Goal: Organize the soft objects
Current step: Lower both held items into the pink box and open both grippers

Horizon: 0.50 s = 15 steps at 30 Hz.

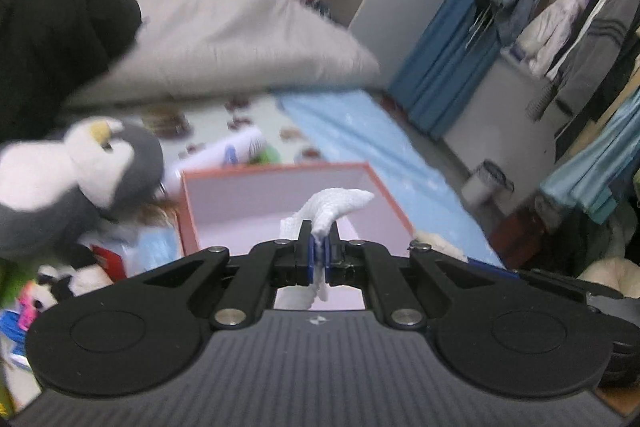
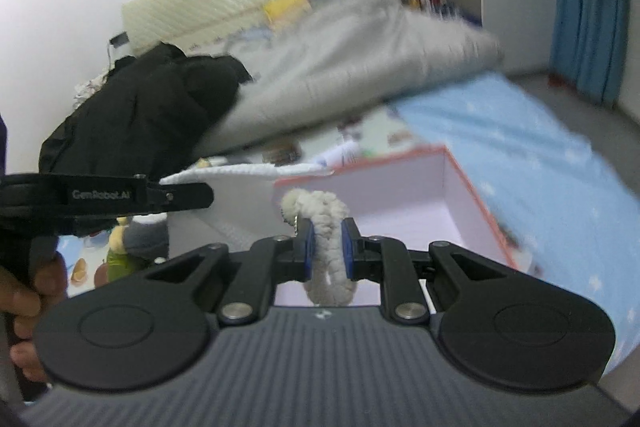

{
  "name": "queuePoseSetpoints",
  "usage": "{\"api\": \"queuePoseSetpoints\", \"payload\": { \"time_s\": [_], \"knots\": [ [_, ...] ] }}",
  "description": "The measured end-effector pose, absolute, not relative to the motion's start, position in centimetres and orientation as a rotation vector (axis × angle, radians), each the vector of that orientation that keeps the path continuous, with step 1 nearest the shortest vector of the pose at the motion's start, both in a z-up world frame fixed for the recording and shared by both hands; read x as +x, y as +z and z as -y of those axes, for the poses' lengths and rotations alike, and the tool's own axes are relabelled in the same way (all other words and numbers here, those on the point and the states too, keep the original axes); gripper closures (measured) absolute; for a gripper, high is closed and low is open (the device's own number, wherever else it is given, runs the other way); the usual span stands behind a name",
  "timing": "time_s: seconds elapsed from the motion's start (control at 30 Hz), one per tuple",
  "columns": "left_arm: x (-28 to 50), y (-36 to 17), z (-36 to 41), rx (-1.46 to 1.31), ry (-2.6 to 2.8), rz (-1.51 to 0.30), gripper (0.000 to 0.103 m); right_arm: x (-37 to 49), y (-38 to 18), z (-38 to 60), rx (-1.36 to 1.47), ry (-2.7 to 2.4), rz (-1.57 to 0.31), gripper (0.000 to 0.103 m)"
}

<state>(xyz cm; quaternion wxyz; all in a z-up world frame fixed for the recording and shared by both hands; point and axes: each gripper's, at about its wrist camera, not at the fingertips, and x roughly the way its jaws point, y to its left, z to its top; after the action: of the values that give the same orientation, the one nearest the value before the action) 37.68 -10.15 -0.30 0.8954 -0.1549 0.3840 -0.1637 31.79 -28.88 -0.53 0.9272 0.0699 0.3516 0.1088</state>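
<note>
My left gripper [image 1: 319, 241] is shut on a white cloth [image 1: 334, 205] and holds it above an open pink box with a red rim [image 1: 280, 195]. My right gripper [image 2: 327, 239] is shut on a fuzzy cream plush keychain [image 2: 320, 211] with a small metal chain, also above the box [image 2: 400, 187]. The white cloth [image 2: 240, 171] and the left gripper [image 2: 120, 195] show in the right wrist view at the left. A grey and white penguin plush [image 1: 80, 171] lies left of the box.
A grey duvet [image 1: 240, 27] and a black garment [image 1: 52, 39] lie behind on the bed. A white tube [image 1: 224, 153] lies behind the box. Small toys [image 1: 48, 291] lie at the lower left. A blue mat [image 1: 360, 131] and hanging clothes [image 1: 560, 19] are to the right.
</note>
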Motion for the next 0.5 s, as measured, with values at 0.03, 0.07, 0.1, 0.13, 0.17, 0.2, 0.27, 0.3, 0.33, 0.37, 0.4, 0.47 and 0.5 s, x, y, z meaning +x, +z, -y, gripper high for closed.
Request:
{"api": "queuePoseSetpoints", "payload": {
  "time_s": [0.03, 0.07, 0.1, 0.13, 0.17, 0.2, 0.27, 0.3, 0.33, 0.37, 0.4, 0.47, 0.5],
  "knots": [
    [38.5, -1.1, 10.5, -0.313, -0.334, -0.820, 0.097, 32.2, -1.3, 29.2, 0.148, 0.215, -0.747, 0.084],
    [39.5, -1.9, 11.1, -0.297, -0.338, -0.852, 0.097, 32.7, -2.1, 29.6, 0.142, 0.205, -0.774, 0.084],
    [40.2, -2.7, 11.4, -0.284, -0.355, -0.891, 0.097, 33.2, -2.9, 29.9, 0.135, 0.199, -0.796, 0.084],
    [40.9, -3.6, 11.8, -0.273, -0.366, -0.934, 0.097, 33.7, -3.9, 30.2, 0.134, 0.187, -0.824, 0.084],
    [41.5, -4.5, 12.1, -0.265, -0.357, -0.966, 0.097, 34.1, -4.7, 30.5, 0.135, 0.175, -0.843, 0.084],
    [42.1, -5.2, 12.4, -0.251, -0.346, -0.995, 0.097, 34.4, -5.5, 30.8, 0.132, 0.163, -0.860, 0.084],
    [42.6, -6.4, 12.7, -0.232, -0.347, -1.047, 0.097, 34.6, -7.1, 31.5, 0.151, 0.155, -0.896, 0.084],
    [43.0, -7.1, 12.9, -0.226, -0.346, -1.071, 0.097, 34.6, -7.8, 31.8, 0.166, 0.155, -0.913, 0.084],
    [42.9, -7.6, 12.8, -0.221, -0.344, -1.085, 0.097, 34.7, -8.6, 32.0, 0.180, 0.152, -0.930, 0.084],
    [43.0, -7.9, 12.9, -0.218, -0.341, -1.092, 0.097, 34.6, -9.1, 32.1, 0.185, 0.148, -0.940, 0.084],
    [43.0, -8.2, 12.9, -0.218, -0.340, -1.095, 0.097, 34.8, -9.6, 32.3, 0.185, 0.144, -0.949, 0.084],
    [43.0, -8.6, 12.8, -0.223, -0.345, -1.099, 0.097, 34.6, -10.4, 32.4, 0.188, 0.138, -0.962, 0.083],
    [43.0, -8.7, 12.7, -0.223, -0.335, -1.100, 0.095, 34.5, -10.6, 32.4, 0.196, 0.138, -0.967, 0.083]
  ]
}}
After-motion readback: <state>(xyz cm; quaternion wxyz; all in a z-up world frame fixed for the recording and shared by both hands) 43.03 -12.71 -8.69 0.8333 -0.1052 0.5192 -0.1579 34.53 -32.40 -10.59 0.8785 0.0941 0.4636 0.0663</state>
